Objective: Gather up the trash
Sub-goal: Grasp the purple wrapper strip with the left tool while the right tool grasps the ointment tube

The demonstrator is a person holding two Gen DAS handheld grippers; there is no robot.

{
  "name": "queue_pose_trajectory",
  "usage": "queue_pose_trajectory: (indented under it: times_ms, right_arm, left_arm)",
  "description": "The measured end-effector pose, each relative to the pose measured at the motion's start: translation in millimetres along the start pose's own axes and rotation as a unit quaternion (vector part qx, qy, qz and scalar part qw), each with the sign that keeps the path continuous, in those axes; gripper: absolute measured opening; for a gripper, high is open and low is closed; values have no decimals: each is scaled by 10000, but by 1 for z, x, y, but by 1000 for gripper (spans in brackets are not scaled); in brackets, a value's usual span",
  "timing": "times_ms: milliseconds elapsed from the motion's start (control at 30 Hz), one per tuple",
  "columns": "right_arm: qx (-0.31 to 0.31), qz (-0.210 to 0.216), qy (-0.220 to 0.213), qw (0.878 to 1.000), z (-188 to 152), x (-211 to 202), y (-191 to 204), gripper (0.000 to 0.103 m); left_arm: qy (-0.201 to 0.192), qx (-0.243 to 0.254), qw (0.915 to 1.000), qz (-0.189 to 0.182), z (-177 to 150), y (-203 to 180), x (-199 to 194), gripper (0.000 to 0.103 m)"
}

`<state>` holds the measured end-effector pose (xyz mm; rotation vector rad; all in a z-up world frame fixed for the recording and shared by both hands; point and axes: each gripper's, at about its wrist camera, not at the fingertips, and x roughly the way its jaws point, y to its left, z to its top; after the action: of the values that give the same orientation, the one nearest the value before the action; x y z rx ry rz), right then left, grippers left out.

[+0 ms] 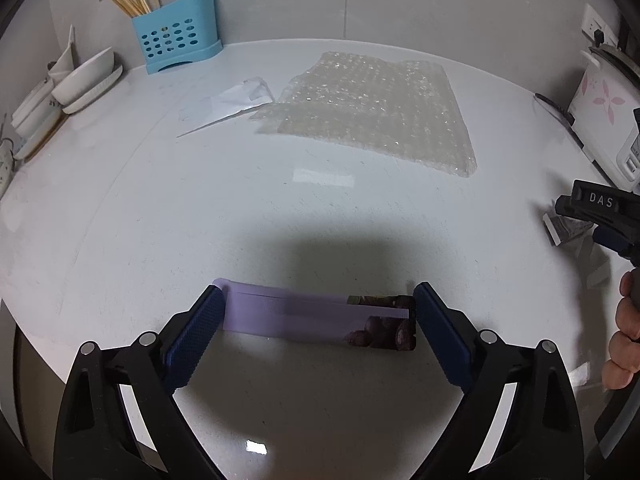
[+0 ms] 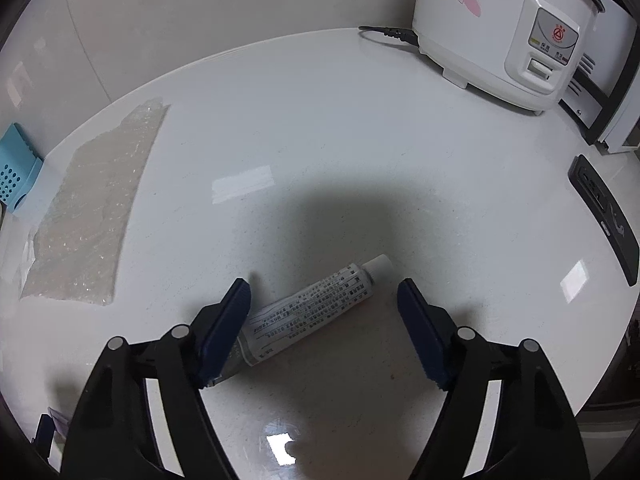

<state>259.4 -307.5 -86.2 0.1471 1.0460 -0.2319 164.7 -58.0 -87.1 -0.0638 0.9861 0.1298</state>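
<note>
My left gripper (image 1: 318, 312) spread around the purple box (image 1: 320, 320), pads just at its ends, my right gripper (image 2: 324, 308) spread, white tube (image 2: 312, 308) slanting between fingers, crimped end beside left pad, on the counter (image 2: 320, 140)

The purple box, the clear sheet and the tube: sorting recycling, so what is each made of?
Purple box: likely printed cardboard, matte, with flat folded edges. Clear sheet: plastic bubble wrap, glossy, with rows of air pockets. Tube: looks like soft plastic or laminate, with a white screw cap; uncertain.
</note>
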Motion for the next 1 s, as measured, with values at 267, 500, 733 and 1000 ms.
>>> queue_pose_trajectory:
  times_ms: [267,500,733,1000]
  right_arm:
    - [-354,45,-27,9994,1,-3,4,41]
    - [-445,99,-167,9988,-1,-16,2,53]
    - [-392,6,-46,9992,-7,-19,5,53]
    - [-369,-24,5,9993,-11,-16,7,46]
  left_arm:
    - [15,82,10000,-27,0,-3,-4,88]
    - [-23,100,9999,-3,-1,-3,-9,87]
    - [19,-23,9999,166,-6,1,-15,88]
    - [121,-212,9995,186,-8,-3,-8,78]
